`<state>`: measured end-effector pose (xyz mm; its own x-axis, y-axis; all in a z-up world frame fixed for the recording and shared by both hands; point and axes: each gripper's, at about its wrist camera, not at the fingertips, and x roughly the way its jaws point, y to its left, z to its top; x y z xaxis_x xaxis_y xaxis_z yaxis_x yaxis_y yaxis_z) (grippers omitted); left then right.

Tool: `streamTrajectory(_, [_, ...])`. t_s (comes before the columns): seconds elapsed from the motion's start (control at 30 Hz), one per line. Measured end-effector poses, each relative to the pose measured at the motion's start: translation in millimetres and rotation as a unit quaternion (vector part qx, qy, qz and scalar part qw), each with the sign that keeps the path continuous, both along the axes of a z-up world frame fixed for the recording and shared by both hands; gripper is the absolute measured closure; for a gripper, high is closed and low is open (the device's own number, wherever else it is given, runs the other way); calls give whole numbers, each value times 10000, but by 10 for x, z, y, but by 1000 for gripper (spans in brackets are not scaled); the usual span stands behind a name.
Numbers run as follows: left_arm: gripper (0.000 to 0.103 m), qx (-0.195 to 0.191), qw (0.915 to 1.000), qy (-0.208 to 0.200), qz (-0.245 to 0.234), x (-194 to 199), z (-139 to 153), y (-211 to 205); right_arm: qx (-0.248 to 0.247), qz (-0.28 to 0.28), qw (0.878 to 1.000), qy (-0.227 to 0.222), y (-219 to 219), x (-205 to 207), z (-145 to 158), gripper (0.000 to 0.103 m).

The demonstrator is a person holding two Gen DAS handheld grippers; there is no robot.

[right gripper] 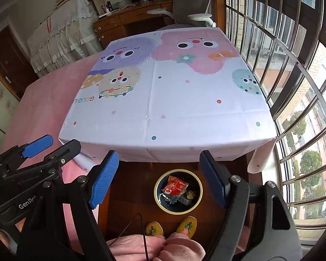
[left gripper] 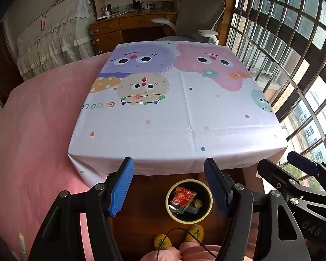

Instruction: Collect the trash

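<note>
— Bedroom, by the look of it; a pink bed (left gripper: 39, 113) on one side, a barred window (left gripper: 293, 50) on the other, a wooden desk (left gripper: 128, 21) and a grey chair (left gripper: 197, 15) at the back; and between them a table under a cartoon-printed cloth (left gripper: 173, 108); do you see any rubbish on it?

— None in either view; the cloth is bare edge to edge; whatever was to be collected seems to be in the bin (left gripper: 189, 200) on the wooden floor, just in front of the table's near edge and ahead of the person's yellow slippers (left gripper: 194, 232).

— What's in the bin?

— A red wrapper (left gripper: 182, 196) on top, with some crumpled foil and smaller scraps beneath it; I can't make those out properly.

— And the claws?

— Left gripper (left gripper: 170, 187) is wide open with nothing between its blue pads; right gripper (right gripper: 157, 179) likewise, spread wide and empty; both are held side by side above the bin, near the table's front edge, touching nothing.

— So how far along?

— I'd judge it finished or nearly so; nothing is left on the table to pick up, though the floor under the table and the bed beyond the frame are partly hidden, so a stray piece there can't be ruled out.
</note>
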<state>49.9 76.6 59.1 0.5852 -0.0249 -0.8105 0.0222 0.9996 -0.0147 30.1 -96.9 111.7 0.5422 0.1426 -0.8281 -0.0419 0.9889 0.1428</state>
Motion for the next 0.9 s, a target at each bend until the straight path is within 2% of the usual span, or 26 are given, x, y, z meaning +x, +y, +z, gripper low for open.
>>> streamTrajectory(0.9, [35,7,9999,159,0,-56,-111,-40,0,5,10000,89,-29,-40,-101,28])
